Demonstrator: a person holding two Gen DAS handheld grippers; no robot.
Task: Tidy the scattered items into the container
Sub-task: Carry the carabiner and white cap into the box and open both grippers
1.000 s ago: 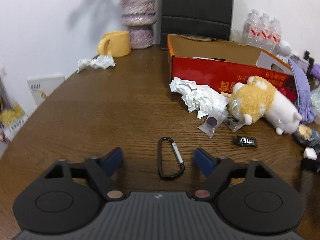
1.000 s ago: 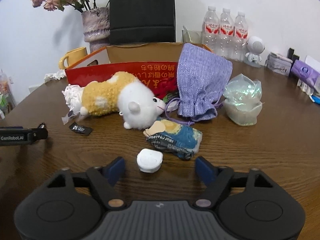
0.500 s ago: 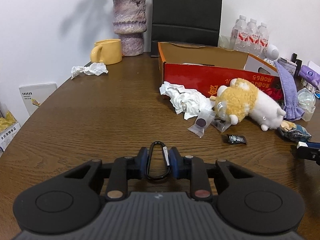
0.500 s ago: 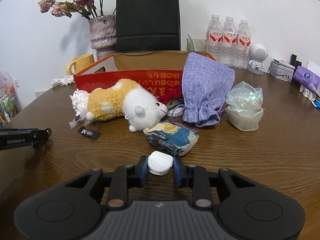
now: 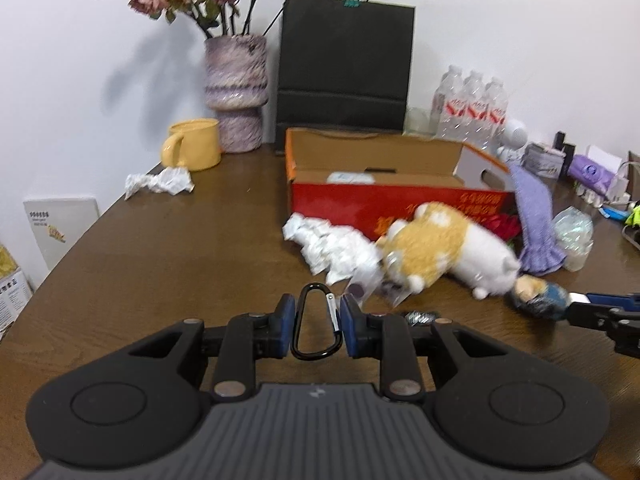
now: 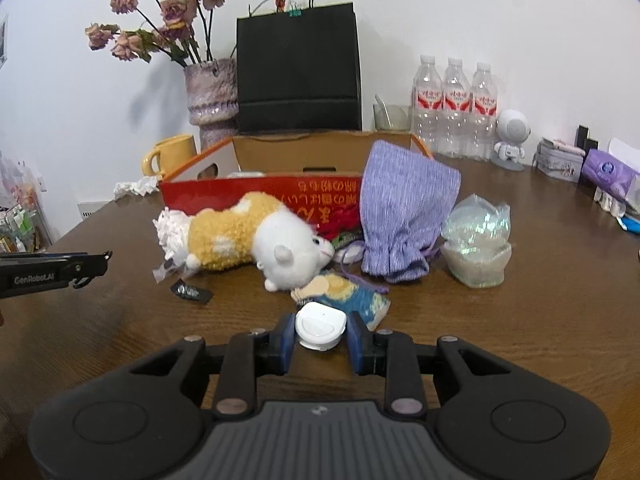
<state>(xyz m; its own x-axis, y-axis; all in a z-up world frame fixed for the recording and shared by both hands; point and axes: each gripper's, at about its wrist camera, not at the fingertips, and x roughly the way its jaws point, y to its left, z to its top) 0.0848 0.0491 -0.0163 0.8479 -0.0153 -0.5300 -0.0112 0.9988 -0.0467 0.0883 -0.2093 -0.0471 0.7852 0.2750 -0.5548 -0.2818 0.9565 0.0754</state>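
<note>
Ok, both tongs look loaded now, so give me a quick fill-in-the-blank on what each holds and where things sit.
1. The left tongs are shut on a black ____.
2. The right tongs grip a small ____ case.
3. The plush toy lies in front of the ____ box.
4. The mug beside the vase is ____.

Missing words: carabiner; white; red; yellow

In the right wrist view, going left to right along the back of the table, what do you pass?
yellow mug → vase of dried roses → black paper bag → three water bottles → small white robot figure → purple tissue pack
</note>
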